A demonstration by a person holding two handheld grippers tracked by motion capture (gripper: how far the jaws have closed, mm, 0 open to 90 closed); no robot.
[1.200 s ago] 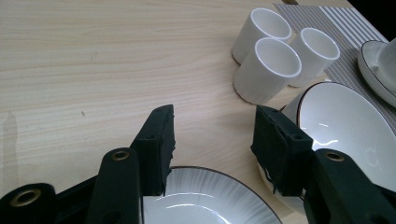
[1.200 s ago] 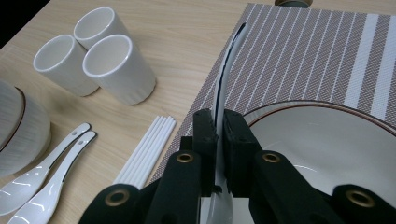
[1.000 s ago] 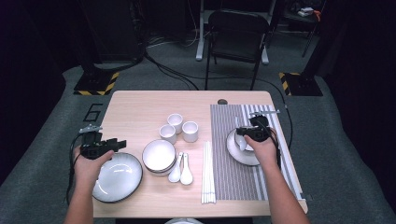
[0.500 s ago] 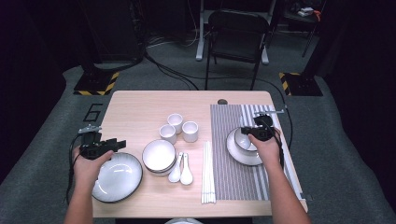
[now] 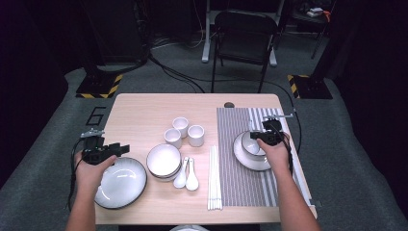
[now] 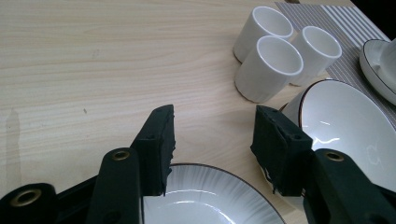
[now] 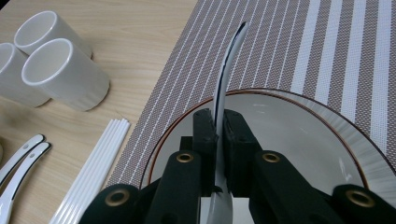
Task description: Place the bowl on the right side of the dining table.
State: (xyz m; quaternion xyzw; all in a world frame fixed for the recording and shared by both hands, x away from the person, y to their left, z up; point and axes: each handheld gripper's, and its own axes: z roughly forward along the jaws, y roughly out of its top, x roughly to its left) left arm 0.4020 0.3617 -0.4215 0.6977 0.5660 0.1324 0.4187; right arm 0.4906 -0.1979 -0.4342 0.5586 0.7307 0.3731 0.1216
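Note:
My right gripper [image 5: 260, 136] [image 7: 218, 122] is shut on the thin rim of a small white bowl [image 5: 251, 144] [image 7: 229, 58]. The bowl is over a brown-rimmed white plate [image 5: 256, 162] [image 7: 308, 128] on the striped mat [image 5: 240, 190] [image 7: 289, 42]. My left gripper [image 5: 123, 148] [image 6: 212, 126] is open with nothing between its jaws. It hovers at the far edge of a large ribbed white plate [image 5: 122, 185] [image 6: 210, 203] near the table's front left corner.
Three white cups [image 5: 185, 131] [image 6: 268, 65] stand mid-table. Stacked white bowls [image 5: 163, 161] [image 6: 348, 123] sit beside the large plate, then two spoons [image 5: 186, 175] [image 7: 18, 154] and white chopsticks [image 5: 214, 178] [image 7: 93, 168]. A chair [image 5: 245, 29] stands beyond the table.
My right gripper has shifted slightly toward the far right with the bowl's rim still clamped. The left hand has stayed where it was.

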